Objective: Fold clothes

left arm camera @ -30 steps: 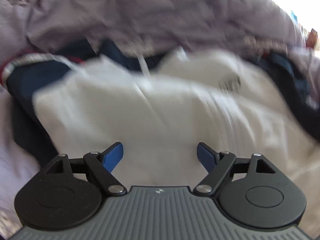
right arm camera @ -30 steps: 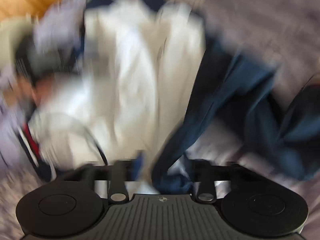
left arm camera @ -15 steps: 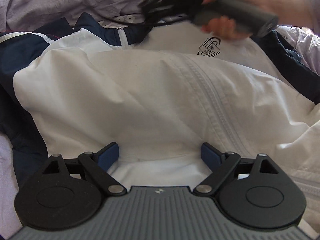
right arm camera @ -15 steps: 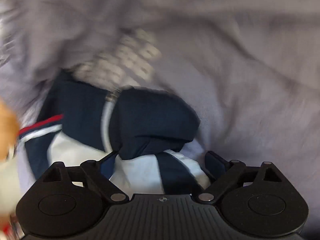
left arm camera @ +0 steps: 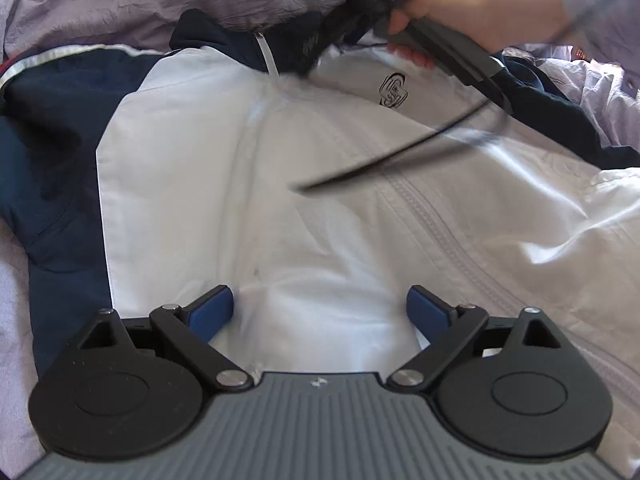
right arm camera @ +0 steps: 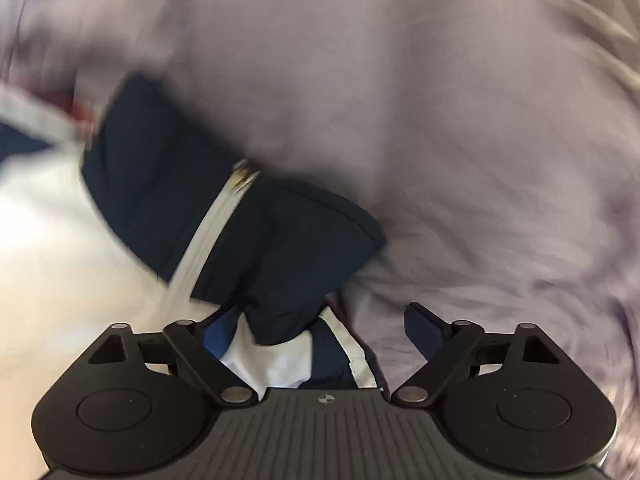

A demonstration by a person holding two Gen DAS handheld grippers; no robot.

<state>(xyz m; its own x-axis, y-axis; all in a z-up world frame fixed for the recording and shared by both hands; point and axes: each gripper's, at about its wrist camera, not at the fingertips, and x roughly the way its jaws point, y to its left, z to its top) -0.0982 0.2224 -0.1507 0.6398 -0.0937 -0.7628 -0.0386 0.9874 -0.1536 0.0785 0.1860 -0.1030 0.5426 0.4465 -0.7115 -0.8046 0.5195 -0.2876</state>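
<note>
White-and-navy jacket (left arm camera: 248, 184) spread between both grippers' wide-apart jaws.

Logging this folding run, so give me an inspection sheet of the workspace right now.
Surface: wrinkled lilac bedsheet.
Job's things: white and navy jacket spread front up, zipper closed, navy collar by the right claw.
Clutter: nothing seen.
Grippers: left claw open, low over the white hem; right claw open around the collar, handle in a hand.
Cables: black cable swinging over the chest, blurred.
Surroundings: bright light at top right; little else visible.
</note>
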